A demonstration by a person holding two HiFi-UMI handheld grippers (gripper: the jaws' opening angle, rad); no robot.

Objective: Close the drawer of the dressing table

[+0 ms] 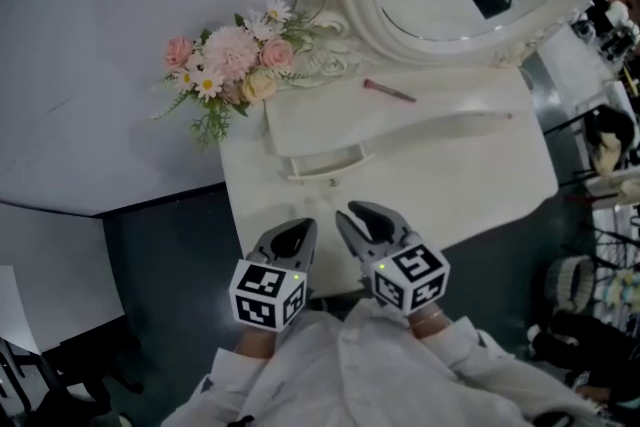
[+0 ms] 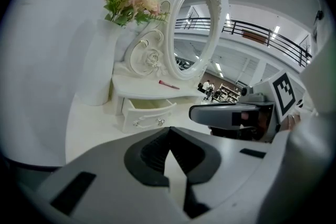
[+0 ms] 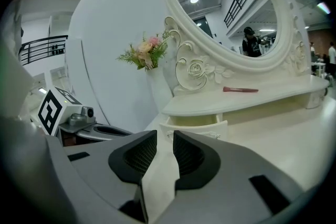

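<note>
Both empty, my left hand-held gripper [image 1: 296,231] has its jaws together and my right hand-held gripper [image 1: 362,215] is parted by a narrow gap. Ahead of them, apart, the small white curved-front drawer [image 1: 325,165] stands pulled open over the white tabletop [image 1: 480,177].

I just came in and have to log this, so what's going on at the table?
A person holds a gripper in each hand over the near edge of the dressing table. Its drawer stands pulled out under the mirror shelf, and neither gripper touches it. The left gripper has its jaws together on nothing. The right gripper has its jaws slightly apart and is empty. The closing push has not begun.
</note>
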